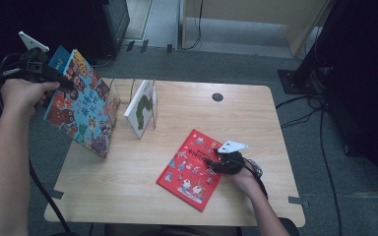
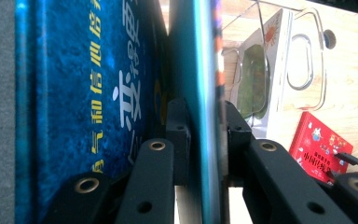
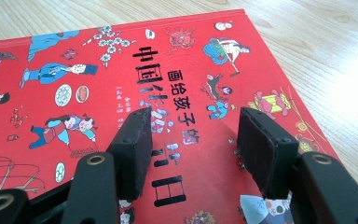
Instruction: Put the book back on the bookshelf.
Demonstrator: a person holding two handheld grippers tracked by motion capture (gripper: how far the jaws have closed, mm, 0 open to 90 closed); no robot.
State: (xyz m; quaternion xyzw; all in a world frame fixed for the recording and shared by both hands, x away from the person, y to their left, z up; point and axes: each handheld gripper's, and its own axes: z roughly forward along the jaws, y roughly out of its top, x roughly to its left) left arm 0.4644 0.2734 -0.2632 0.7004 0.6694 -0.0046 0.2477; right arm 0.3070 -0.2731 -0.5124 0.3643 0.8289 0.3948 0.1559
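Note:
A blue picture book (image 1: 81, 110) with bright cartoon figures hangs tilted over the table's left edge, its lower corner close to the wood. My left gripper (image 1: 69, 83) is shut on its upper edge. In the left gripper view the two pads sit against either side of the teal cover (image 2: 200, 70), with my left gripper (image 2: 205, 107) straddling it. A red picture book (image 1: 189, 169) lies flat on the table at the front right. My right gripper (image 1: 210, 164) is over its right edge, open. In the right gripper view my right gripper (image 3: 191, 126) has just the red cover (image 3: 98, 70) under its jaws.
A clear book rack (image 1: 123, 93) stands at the table's back left, and a white book with a green picture (image 1: 141, 107) stands upright in it. A dark round cable hole (image 1: 217, 97) is near the back edge. The wooden table (image 1: 256, 118) has bare room at right.

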